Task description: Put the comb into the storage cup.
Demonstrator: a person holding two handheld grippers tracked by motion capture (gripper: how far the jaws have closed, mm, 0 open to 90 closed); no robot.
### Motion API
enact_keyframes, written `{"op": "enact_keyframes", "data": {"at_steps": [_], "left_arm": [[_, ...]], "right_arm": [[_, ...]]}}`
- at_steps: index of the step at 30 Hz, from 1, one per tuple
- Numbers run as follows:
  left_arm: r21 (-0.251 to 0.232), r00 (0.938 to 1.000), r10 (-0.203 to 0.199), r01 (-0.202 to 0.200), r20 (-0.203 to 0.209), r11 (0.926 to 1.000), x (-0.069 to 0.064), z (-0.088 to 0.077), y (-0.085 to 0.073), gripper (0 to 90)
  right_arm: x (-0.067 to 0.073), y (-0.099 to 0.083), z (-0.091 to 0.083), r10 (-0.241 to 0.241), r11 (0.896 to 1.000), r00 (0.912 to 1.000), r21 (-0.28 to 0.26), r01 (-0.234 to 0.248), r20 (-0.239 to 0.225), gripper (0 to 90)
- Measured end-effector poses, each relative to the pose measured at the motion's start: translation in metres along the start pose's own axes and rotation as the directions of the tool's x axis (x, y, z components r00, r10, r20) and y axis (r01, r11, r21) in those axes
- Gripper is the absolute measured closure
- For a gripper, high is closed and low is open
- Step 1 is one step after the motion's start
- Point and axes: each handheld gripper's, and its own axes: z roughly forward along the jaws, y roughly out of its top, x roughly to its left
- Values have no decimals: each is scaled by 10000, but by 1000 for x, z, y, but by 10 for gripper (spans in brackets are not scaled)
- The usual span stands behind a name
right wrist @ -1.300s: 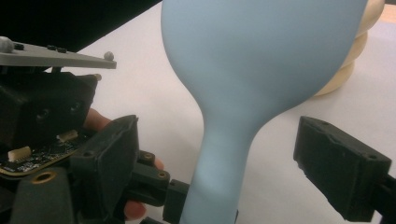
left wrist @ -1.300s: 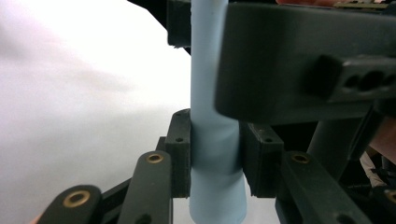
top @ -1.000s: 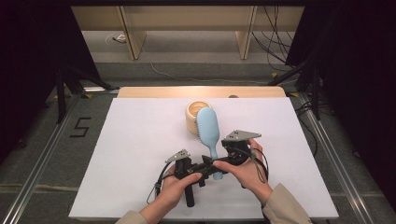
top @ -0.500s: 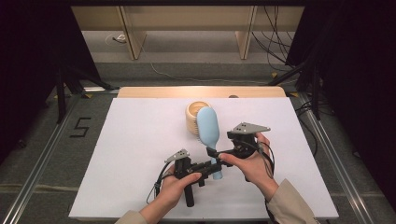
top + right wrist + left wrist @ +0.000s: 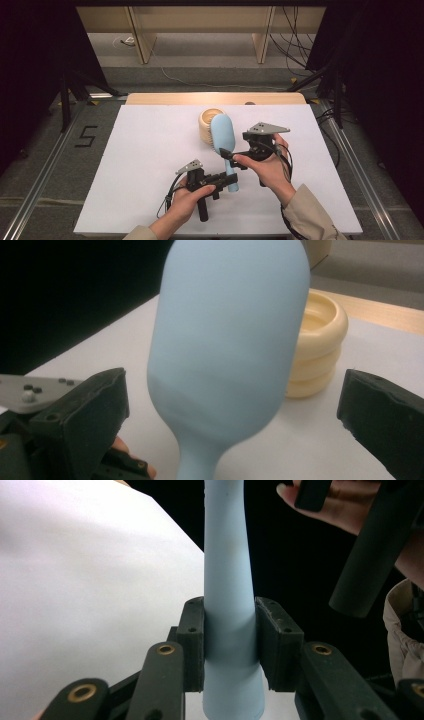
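A light blue hairbrush (image 5: 222,131) is held above the white board, its handle (image 5: 227,580) clamped between the pads of my left gripper (image 5: 227,179), which is shut on it near the handle's end. The brush's oval head (image 5: 230,330) rises between the wide-apart jaws of my right gripper (image 5: 231,157), which is open; neither pad touches the brush. A cream ribbed cup (image 5: 206,122) stands on the board just behind the brush head, also visible in the right gripper view as the cup (image 5: 320,340).
The white board (image 5: 140,150) covers the table, with a wooden edge (image 5: 165,98) at the back. A "5" mark (image 5: 86,136) lies on the floor at left. Cables (image 5: 310,60) and dark stands flank the table.
My right gripper has risen and drifted slightly to the right beside the brush head. The left hand has kept still with the handle in its grip.
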Motion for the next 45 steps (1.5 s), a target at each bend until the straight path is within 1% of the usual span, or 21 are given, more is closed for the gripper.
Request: {"op": "enact_keyframes", "data": {"at_steps": [8, 12, 17, 20, 24, 30, 32, 34, 40, 45], "left_arm": [[1, 10000, -2, 2, 53, 10000, 0, 0, 0, 664], [16, 10000, 2, -3, 44, 10000, 0, 0, 0, 664], [6, 10000, -19, 19, 38, 10000, 0, 0, 0, 664], [-3, 10000, -33, 33, 17, 10000, 0, 0, 0, 664], [11, 10000, 28, -28, 31, 10000, -1, 0, 0, 664], [-2, 10000, 47, -47, 5, 10000, -1, 0, 0, 664], [8, 9999, 107, -107, -51, 9999, -1, 0, 0, 664], [-8, 9999, 128, -128, -61, 9999, -1, -1, 1, 664], [-45, 9998, 169, -170, -112, 9998, 0, -1, 2, 664], [-44, 9997, 192, -193, -150, 9998, 0, -2, 2, 664]], "right_arm": [[2, 20, 10, 12, 9999, 10000, -147, -12, -50, 11], [0, 31, 17, 92, 9999, 10000, -135, -92, -37, 12], [-3, 40, 26, 177, 9998, 9998, -29, -178, -43, 12], [-5, 42, 33, 310, 9994, 9994, 142, -308, -141, 15], [-5, 44, 41, 445, 9987, 9989, 270, -441, -155, 25], [-1, 48, 51, 463, 9978, 9987, 481, -453, -196, 46], [0, 49, 53, 438, 9974, 9989, 586, -427, -177, 69], [0, 51, 54, 468, 9978, 9989, 467, -464, -66, 82], [1, 52, 56, 486, 9966, 9988, 673, -480, -76, 105], [1, 50, 58, 619, 9948, 9981, 811, -617, -2, 153]]}}
